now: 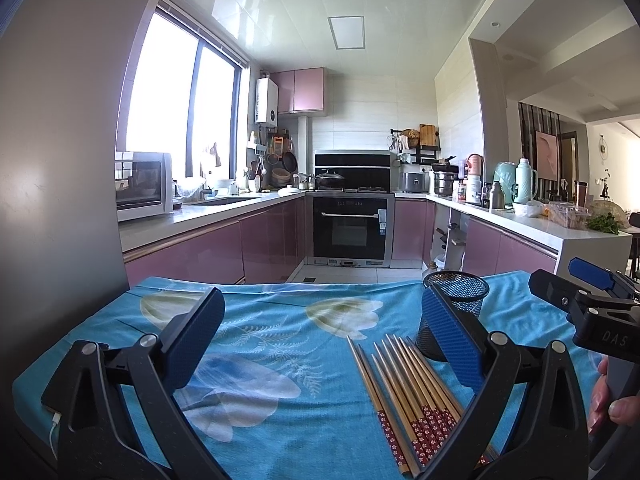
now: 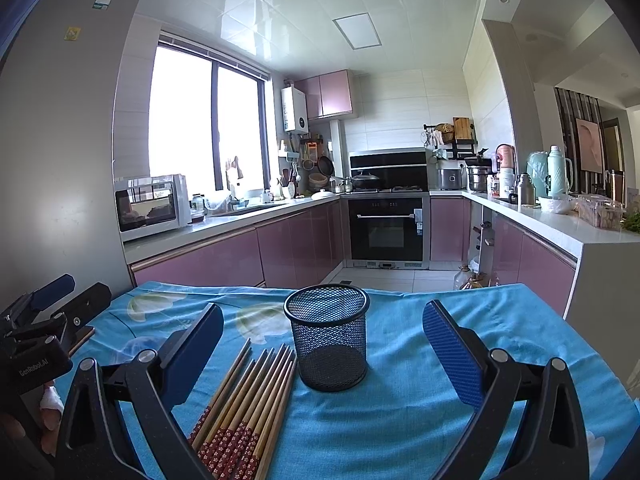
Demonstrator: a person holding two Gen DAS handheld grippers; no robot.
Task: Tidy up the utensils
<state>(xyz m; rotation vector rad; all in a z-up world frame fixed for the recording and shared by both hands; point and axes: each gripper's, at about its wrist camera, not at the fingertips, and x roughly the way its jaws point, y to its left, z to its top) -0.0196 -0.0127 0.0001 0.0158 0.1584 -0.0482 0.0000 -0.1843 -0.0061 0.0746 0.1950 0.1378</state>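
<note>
Two handheld grippers hover over a counter [image 2: 400, 420] draped in a blue floral cloth, with a pink-cabinet kitchen filling the upper half of both views. The left gripper [image 1: 320, 344] has its jaws spread wide and holds nothing. The right gripper [image 2: 320, 344] also has its jaws wide and empty.

A bundle of wooden chopsticks [image 2: 248, 404] with red flowered handles lies flat on the cloth at lower centre-left of the right wrist view, handles toward the camera, tips pointing away. Just beside the tips, at centre frame, stands an upright black mesh cup [image 2: 327, 336], which looks empty. In the left wrist view the chopsticks [image 1: 404, 396] sit at lower right, and the cup [image 1: 456, 308] is partly hidden behind the right-hand jaw.

Nothing looks sorted yet. The likely step is picking up chopsticks and standing them in the cup. To do it well, close the jaws across the sticks near their middle, lift level, then tip them upright over the cup's mouth. The light cup may topple, so the free gripper could steady it.
</note>
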